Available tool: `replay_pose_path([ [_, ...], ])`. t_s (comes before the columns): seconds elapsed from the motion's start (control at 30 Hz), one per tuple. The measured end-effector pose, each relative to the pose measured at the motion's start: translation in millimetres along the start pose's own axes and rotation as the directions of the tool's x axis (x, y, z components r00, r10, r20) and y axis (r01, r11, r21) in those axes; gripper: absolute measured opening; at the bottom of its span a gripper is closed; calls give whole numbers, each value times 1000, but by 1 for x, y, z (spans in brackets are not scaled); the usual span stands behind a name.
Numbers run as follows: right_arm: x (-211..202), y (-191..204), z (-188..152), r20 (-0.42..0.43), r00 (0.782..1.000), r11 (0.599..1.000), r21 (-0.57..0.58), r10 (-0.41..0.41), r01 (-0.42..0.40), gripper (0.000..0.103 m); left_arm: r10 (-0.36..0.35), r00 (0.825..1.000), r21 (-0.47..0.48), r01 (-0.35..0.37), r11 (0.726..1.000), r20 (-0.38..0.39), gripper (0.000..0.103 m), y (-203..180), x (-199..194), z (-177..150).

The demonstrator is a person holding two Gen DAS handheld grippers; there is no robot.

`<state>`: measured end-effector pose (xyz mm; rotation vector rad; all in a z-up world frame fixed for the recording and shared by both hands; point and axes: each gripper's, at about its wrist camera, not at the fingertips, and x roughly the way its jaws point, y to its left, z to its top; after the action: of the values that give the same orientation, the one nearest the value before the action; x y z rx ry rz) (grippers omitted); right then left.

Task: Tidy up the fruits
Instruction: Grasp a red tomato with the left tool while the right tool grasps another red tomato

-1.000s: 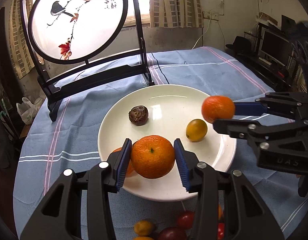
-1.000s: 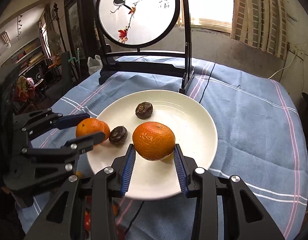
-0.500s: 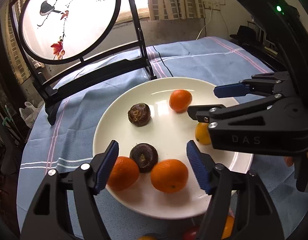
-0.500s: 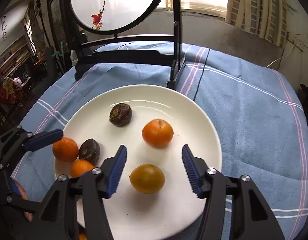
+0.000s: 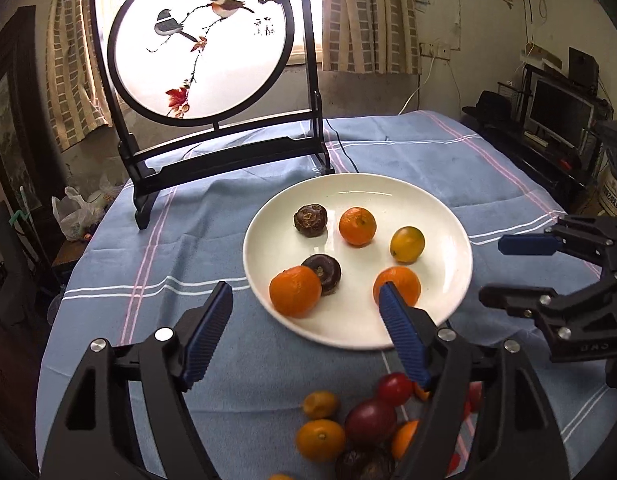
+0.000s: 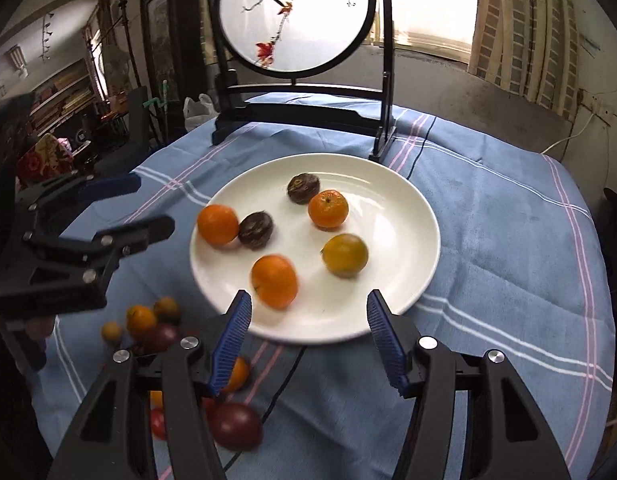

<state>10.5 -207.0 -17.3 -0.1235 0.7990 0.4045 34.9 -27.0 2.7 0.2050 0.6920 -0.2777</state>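
I see my left gripper [image 5: 304, 328] with its fingers spread apart, having just been opening, nothing between them. My right gripper [image 6: 308, 338] also has its fingers apart and empty. The white plate [image 5: 448, 216] sits on the blue-clothed counter [image 5: 148, 248] and carries three oranges, two dark brown fruits and one yellow fruit [image 5: 407, 244]. A loose pile of fruits [image 5: 348, 428] lies on the cloth just beside the plate's near edge.

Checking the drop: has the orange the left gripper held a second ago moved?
Yes. The orange now lies on the plate; the left gripper, jaws just opening, is empty.
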Motion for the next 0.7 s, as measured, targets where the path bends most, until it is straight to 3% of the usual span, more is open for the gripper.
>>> replay_pose_path([
  [0.27, -18, 73, -70, -92, 993, 990, -117, 70, -80, 60, -13, 1000, -10, 13, 1000, 5, 76, 16, -56, -57],
  [0.7, 17, 104, -76, -179, 981, 989, -119, 70, -92, 60, -39, 996, -45, 35, 998, -78, 76, 32, -69, -124],
])
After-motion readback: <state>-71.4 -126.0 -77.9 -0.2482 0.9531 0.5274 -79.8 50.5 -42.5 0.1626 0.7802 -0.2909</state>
